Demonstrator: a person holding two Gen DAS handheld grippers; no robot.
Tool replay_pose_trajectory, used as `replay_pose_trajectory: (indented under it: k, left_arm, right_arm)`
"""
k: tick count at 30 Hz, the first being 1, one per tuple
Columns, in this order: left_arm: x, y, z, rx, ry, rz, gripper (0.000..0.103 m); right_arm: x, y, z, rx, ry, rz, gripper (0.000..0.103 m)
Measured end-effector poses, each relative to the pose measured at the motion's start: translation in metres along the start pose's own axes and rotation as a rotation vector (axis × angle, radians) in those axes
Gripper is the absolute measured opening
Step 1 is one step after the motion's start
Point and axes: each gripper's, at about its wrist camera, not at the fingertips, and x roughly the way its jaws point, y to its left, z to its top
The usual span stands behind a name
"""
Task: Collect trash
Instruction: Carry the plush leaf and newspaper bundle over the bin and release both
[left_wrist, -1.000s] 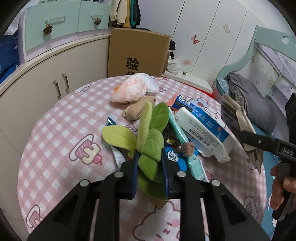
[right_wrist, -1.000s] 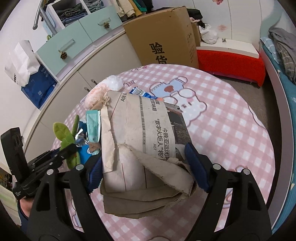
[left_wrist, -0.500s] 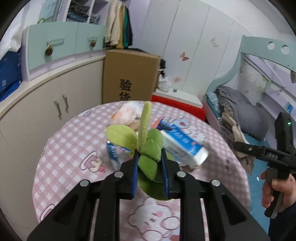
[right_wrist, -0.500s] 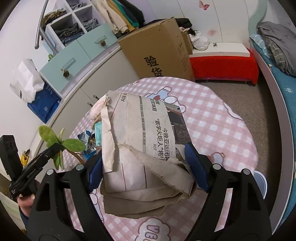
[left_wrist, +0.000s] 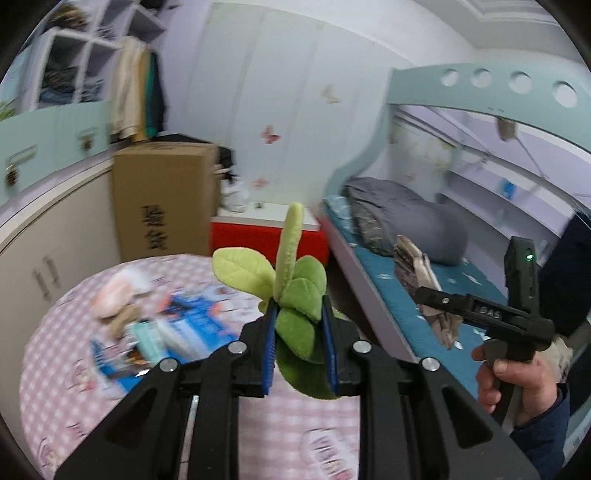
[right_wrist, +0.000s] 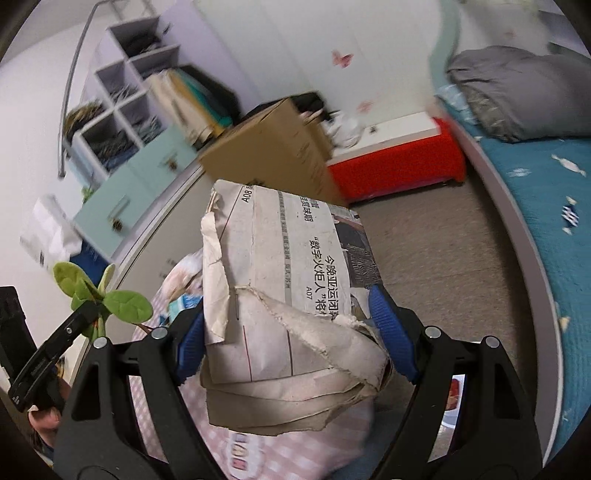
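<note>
Both loads now higher above table

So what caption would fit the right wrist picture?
Right gripper clamps a folded newspaper above the table; left gripper holds a green plush plant.

I read both views as evenly lit by soft, diffuse room light; the source is not visible. Shadows are faint, and I see no glare or blown highlights. Both fisheye frames bend straight lines strongly toward the edges and end in a dark circular border. In the left view, the plush sprig and the left gripper are sharp, while the table, box and bed are smeared by motion blur. In the right view, the newspaper and the right gripper are crisp, with print legible; I find the shelves and box streaked.
</note>
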Motion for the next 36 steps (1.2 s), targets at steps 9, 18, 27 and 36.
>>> replay_pose_trajectory:
  k: [9,18,27,36]
  left_arm:
    - [0.081,-0.116,-0.013,0.108,0.143,-0.197,0.021]
    - [0.203,-0.197,-0.079,0.188,0.431,-0.239,0.021]
    - [0.31,-0.228,-0.152,0.257,0.708,-0.186,0.021]
    - [0.363,-0.237,-0.176,0.282,0.828,-0.166,0.07]
  right_arm:
    - [-0.043,-0.113,-0.017,0.17,-0.028,-0.146,0.079]
    - [-0.019,-0.238,-0.074,0.422,0.086,-0.237,0.079]
    - [0.038,-0.32,-0.136,0.609,0.238,-0.265,0.079]
    - [0.085,-0.365,-0.165,0.739,0.329,-0.239,0.087]
